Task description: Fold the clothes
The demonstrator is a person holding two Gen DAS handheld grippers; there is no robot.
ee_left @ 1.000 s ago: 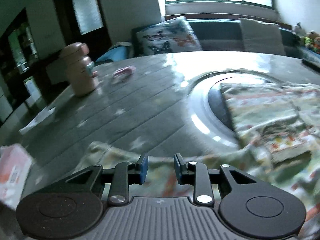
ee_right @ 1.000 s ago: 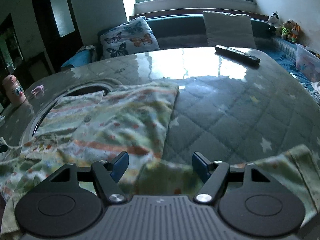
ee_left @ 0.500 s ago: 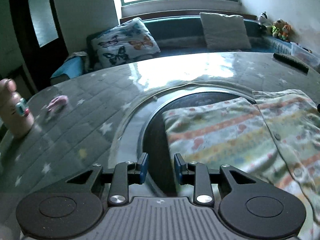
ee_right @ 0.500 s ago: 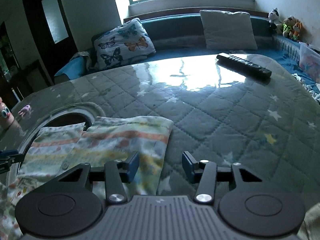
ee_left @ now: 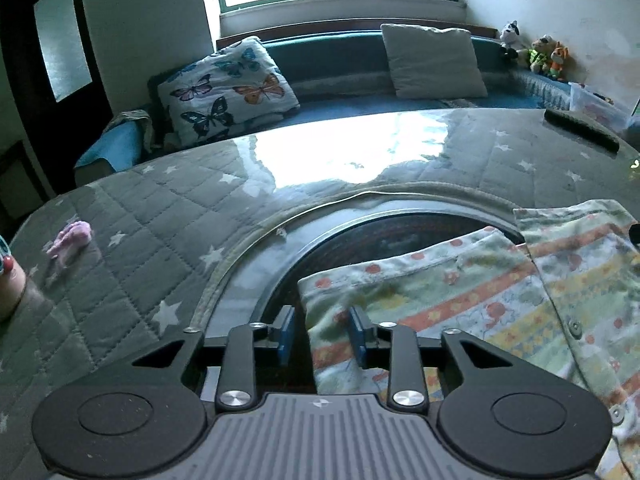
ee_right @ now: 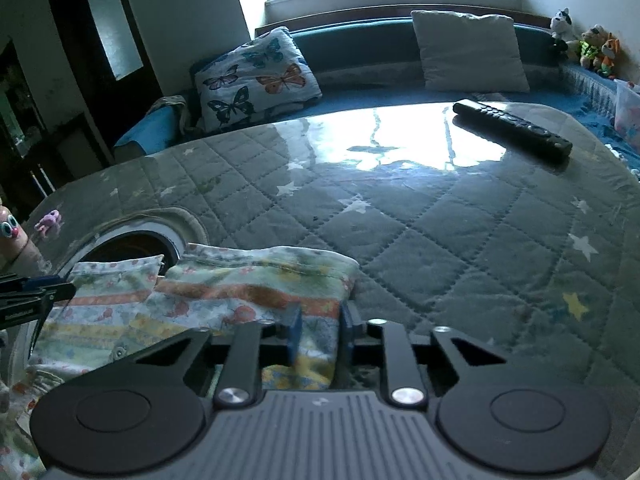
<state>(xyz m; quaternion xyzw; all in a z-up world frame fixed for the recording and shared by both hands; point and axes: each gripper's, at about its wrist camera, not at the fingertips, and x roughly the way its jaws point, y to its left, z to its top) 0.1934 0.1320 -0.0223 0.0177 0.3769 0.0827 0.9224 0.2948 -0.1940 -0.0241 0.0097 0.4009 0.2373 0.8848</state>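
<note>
Patterned garment [ee_left: 500, 304], striped with small prints and snap buttons, lies spread on the desk [ee_left: 168, 216], partly covering a round dark inset [ee_left: 384, 232] in the quilted star-print cover.

Left gripper [ee_left: 322, 334]: blue-padded fingers [ee_left: 286, 334] slightly parted, straddling the garment's left edge; cloth runs between them, but no clamp on it shows. Low over the desk at the inset's rim.

Right gripper [ee_right: 318, 334]: fingers [ee_right: 294, 334] narrowly parted with the garment's right-hand fold between them; contact with the pads cannot be told. In the right wrist view the left gripper's tip shows at far left, by the garment's opposite edge.

Also on the desk: remote control [ee_right: 512, 128] at the far right; small pink toy [ee_left: 70, 238] and a googly-eyed figure [ee_right: 10, 236] at the left. Butterfly cushion [ee_left: 228, 88] and plain cushion [ee_left: 434, 60] on the sofa beyond; stuffed toys [ee_left: 536, 50] at the corner.
</note>
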